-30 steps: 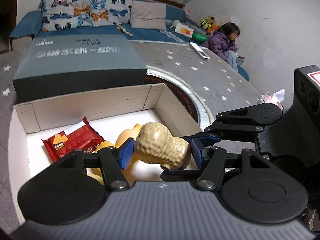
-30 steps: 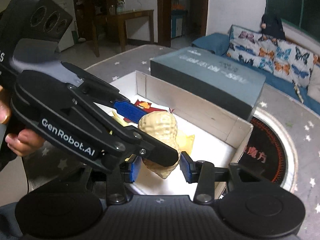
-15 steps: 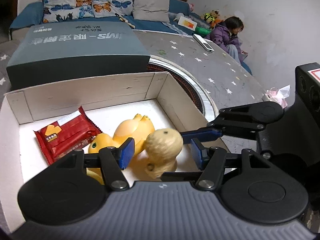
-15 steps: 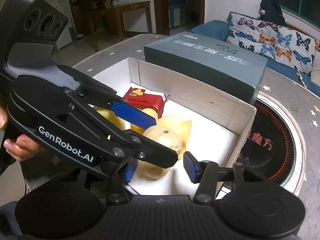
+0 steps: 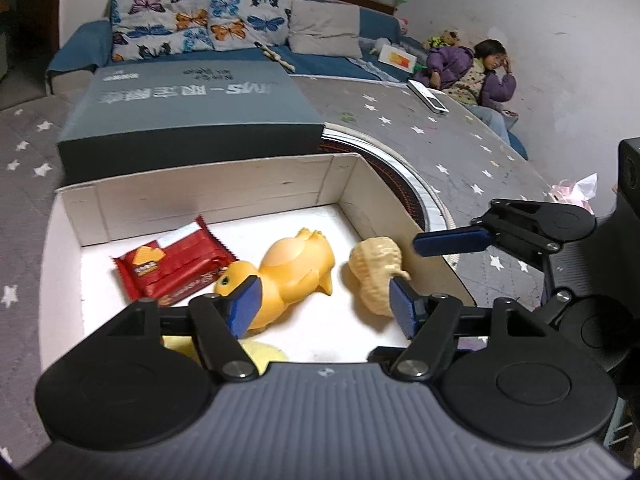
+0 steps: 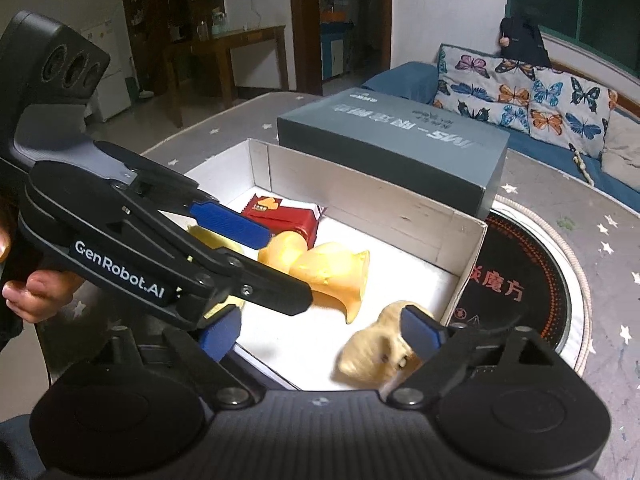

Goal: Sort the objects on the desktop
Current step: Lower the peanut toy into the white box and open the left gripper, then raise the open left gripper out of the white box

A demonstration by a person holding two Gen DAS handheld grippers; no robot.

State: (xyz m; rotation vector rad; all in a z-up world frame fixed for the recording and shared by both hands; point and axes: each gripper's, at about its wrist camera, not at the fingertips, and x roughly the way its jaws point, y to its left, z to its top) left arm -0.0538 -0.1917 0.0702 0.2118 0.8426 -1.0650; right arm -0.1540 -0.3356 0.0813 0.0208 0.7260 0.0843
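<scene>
A beige peanut-shaped toy (image 5: 376,272) lies on the floor of the white cardboard box (image 5: 224,192), near its right wall; it also shows in the right wrist view (image 6: 376,352). Beside it lie a yellow duck toy (image 5: 292,268) and a red snack packet (image 5: 172,264). My left gripper (image 5: 324,304) is open above the box, holding nothing. My right gripper (image 6: 320,332) is open over the box's near edge, with the peanut toy just inside its right finger. The left gripper's blue pads (image 6: 228,224) cross the right wrist view.
A large grey-blue lidded box (image 5: 192,116) stands right behind the white box. A round black mat (image 6: 520,280) lies on the starred grey tablecloth to the right. A white remote (image 5: 428,96) lies far back. A sofa and a seated child are beyond.
Both grippers were shut on the peanut toy above the box. They opened, the toy dropped to the box floor, and both grippers have pulled back slightly.
</scene>
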